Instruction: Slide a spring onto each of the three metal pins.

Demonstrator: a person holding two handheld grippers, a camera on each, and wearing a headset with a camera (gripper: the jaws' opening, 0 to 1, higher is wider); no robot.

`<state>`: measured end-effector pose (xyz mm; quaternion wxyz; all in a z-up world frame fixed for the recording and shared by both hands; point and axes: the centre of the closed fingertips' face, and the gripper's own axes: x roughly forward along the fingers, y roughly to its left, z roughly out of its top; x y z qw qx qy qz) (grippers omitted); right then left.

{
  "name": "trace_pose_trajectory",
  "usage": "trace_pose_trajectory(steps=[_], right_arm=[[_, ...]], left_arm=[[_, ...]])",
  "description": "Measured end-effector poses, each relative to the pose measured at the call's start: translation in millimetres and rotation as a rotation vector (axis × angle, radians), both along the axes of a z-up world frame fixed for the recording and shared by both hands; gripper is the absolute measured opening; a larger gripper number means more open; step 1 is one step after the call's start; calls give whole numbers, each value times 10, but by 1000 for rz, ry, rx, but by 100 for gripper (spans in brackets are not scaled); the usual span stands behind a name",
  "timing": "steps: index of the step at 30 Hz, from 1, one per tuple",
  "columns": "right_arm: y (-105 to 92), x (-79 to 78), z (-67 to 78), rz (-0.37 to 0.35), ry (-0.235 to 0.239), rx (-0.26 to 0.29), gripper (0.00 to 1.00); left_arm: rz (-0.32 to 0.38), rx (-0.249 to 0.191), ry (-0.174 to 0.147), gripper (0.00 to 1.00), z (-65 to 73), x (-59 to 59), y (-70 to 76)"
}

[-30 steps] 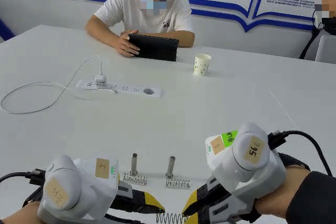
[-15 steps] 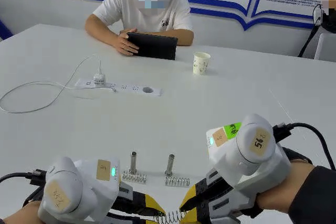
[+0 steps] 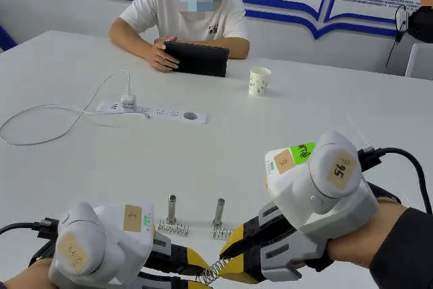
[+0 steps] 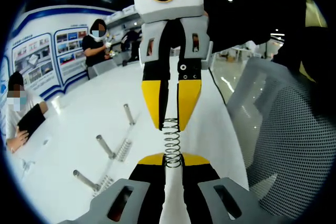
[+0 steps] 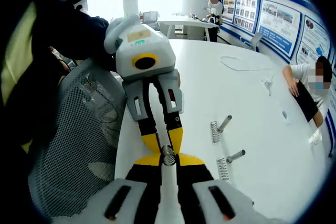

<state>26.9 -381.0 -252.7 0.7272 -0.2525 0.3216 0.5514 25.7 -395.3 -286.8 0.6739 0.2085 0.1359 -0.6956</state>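
Observation:
A small steel spring point(image 3: 212, 272) is stretched between my two grippers just above the table's near edge. My left gripper point(image 3: 196, 278) is shut on its lower end and my right gripper point(image 3: 227, 255) is shut on its upper end, yellow tips facing each other. In the left gripper view the spring point(image 4: 171, 142) runs from my left gripper point(image 4: 172, 162) up to the right gripper point(image 4: 170, 123). Three upright metal pins point(image 4: 105, 146) stand in a row on the table. Two pins point(image 3: 172, 208) point(image 3: 218, 211) each have a loose spring point(image 3: 172, 228) lying at their foot.
A white power strip point(image 3: 152, 113) with its cable, a paper cup point(image 3: 259, 81) and a seated person with a black tablet point(image 3: 197, 59) are at the far side. A mesh chair point(image 4: 283, 129) is below the table's near edge.
My right gripper has lifted and shifted left, so the held spring now slants upward instead of lying level. The left gripper has stayed in place.

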Motion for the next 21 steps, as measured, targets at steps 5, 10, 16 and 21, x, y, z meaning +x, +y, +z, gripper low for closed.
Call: trace_pose_trajectory(steps=[5, 10, 16, 21], right_arm=[[42, 13, 41, -1, -10, 16, 11], [96, 24, 71, 2, -16, 34, 11], [129, 32, 87, 5, -23, 44, 11], [127, 36, 87, 5, -28, 40, 11]], left_arm=[[2, -5, -4, 11, 15, 5, -13], [1, -9, -7, 11, 24, 4, -35], [1, -13, -8, 11, 35, 0, -50], [5, -14, -9, 11, 36, 2, -51]])
